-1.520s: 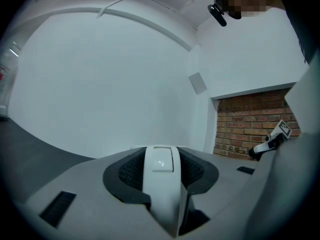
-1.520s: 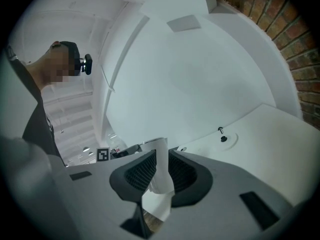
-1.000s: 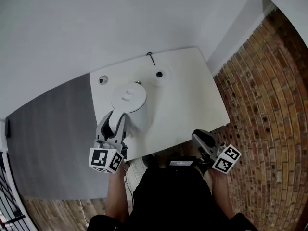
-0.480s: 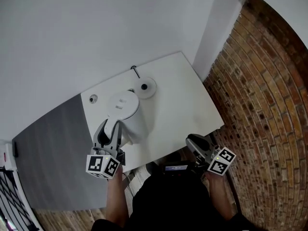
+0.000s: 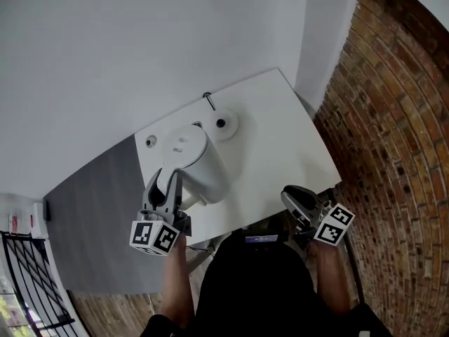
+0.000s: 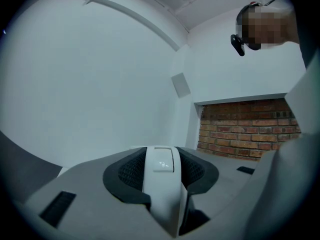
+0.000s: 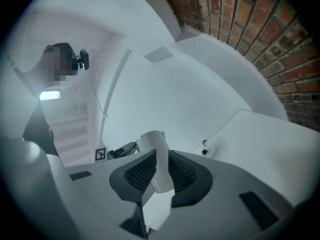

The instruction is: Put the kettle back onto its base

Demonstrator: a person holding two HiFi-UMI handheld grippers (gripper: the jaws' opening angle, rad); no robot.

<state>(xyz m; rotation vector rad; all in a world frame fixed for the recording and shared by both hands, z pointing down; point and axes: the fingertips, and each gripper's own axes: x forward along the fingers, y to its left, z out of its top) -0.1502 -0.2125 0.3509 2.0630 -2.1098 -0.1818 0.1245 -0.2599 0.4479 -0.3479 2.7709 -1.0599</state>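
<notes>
The fingers (image 6: 131,171) of the left gripper (image 5: 168,185) are pressed on either side of the white handle (image 6: 161,184) of the kettle (image 5: 200,161), which fills the gap between the dark pads. The kettle is seen in the head view over the left part of the white tabletop (image 5: 280,139), with its round lid (image 5: 184,144) facing up and its body leaning toward the near edge. The base (image 5: 226,123), a white disc with a dark centre, lies on the far side of the tabletop, just beyond and to the right of the kettle, and nothing is set on it (whether the kettle's underside touches the tabletop cannot be told). A thin dark cable (image 5: 209,102) is seen at the far edge beside the base, and a small round fitting (image 5: 151,142) lies near the far left corner.

The right gripper (image 5: 293,198) is held at the near right edge of the tabletop, well apart from the kettle. Its fingers (image 7: 142,173) are set narrowly apart with nothing gripped; through the gap the distant kettle and the bare tabletop are visible. A brick wall (image 5: 393,132) runs along the right.
</notes>
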